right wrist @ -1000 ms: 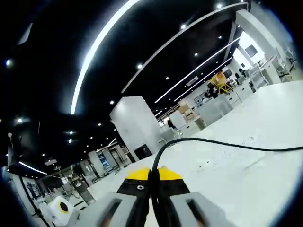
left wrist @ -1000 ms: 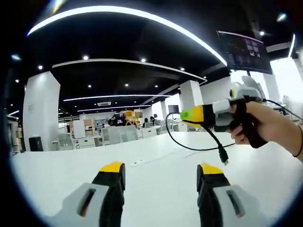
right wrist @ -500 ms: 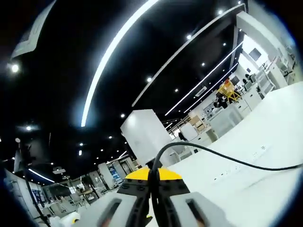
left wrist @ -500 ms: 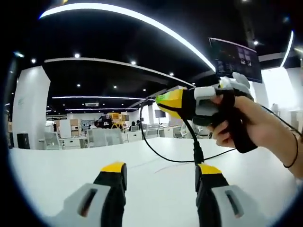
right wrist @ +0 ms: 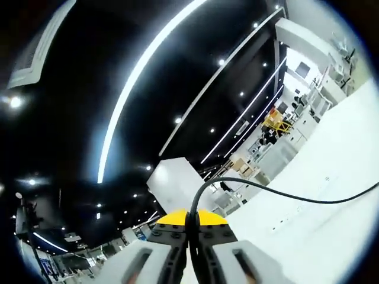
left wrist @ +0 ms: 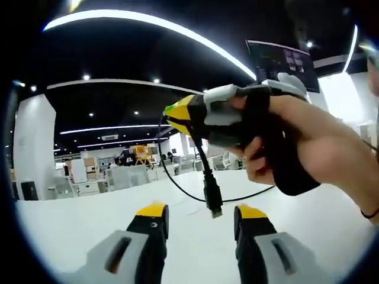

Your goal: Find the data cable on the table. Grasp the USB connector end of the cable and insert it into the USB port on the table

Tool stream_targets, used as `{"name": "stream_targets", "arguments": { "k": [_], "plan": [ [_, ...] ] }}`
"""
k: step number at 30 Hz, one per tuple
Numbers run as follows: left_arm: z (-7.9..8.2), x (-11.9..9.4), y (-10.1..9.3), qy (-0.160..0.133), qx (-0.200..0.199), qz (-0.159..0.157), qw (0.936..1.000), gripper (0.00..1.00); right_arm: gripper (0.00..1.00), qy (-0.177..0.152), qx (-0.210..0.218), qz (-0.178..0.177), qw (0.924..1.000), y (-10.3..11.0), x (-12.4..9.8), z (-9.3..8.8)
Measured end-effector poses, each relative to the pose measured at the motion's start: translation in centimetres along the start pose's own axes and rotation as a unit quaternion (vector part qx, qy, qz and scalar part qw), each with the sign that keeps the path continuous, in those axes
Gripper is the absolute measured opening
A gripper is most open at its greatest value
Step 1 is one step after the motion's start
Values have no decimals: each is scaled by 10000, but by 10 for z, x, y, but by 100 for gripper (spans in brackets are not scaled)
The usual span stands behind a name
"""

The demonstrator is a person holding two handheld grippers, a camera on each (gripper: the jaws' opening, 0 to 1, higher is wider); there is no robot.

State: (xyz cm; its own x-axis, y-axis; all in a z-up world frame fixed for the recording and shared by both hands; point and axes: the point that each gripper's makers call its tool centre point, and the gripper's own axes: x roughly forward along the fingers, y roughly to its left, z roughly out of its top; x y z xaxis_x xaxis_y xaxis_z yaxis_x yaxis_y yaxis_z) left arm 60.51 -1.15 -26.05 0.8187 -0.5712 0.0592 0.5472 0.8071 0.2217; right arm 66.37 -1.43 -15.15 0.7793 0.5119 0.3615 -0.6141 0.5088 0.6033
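1. In the left gripper view the white bench (left wrist: 71, 213) spreads wide and open below and behind the connector (left wrist: 213, 198). Its far edge lies well behind the connector, against a row of office desks.
2. To the left of the connector the bench runs open as far as a white pillar (left wrist: 35, 148). High above the connector and to its right hangs a dark monitor (left wrist: 278, 59).
3. The left gripper (left wrist: 201, 210) sits just below the connector with its jaws well apart, one yellow tip on each side. The connector hangs over the gap between them and, as far as we can tell, touches neither.
4. Above the connector the right gripper (left wrist: 176, 115) reaches in from the right, held in a hand (left wrist: 308, 142). Its jaws are closed on the cable (left wrist: 177, 183) a little way up from the connector.
5. The cable is thin and black. One run drops from the clamp almost straight down to the connector, which has a thicker black body and a short metal tip pointing down. The other run loops out to the left of the connector, dips toward the bench and sweeps behind the connector off to the right.
6. In the right gripper view the right gripper (right wrist: 190, 218) has its yellow-tipped jaws pressed together on the cable (right wrist: 266, 190). The cable rises from between them, bends over and runs off to the right above the bench (right wrist: 349, 165).
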Motion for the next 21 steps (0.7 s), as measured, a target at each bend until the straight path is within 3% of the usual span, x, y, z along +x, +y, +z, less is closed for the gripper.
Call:
{"name": "stream_targets", "arguments": {
  "k": [4,9,14,21],
  "plan": [
    [2,1,-4,36,351,149,9993,41,6,-127,56,-104,9998,0,-2,0],
    [3,-1,-2,122,1114,479,9925,30,6,-325,120,-195,9992,1,-7,4],
    [9,0,-8,39,1326,499,9899,25,6,-398,248,-197,9987,3,-7,4],
    [11,-2,-5,105,1848,713,9801,19,6,-483,396,-223,9978,3,-10,7]
  ]
}}
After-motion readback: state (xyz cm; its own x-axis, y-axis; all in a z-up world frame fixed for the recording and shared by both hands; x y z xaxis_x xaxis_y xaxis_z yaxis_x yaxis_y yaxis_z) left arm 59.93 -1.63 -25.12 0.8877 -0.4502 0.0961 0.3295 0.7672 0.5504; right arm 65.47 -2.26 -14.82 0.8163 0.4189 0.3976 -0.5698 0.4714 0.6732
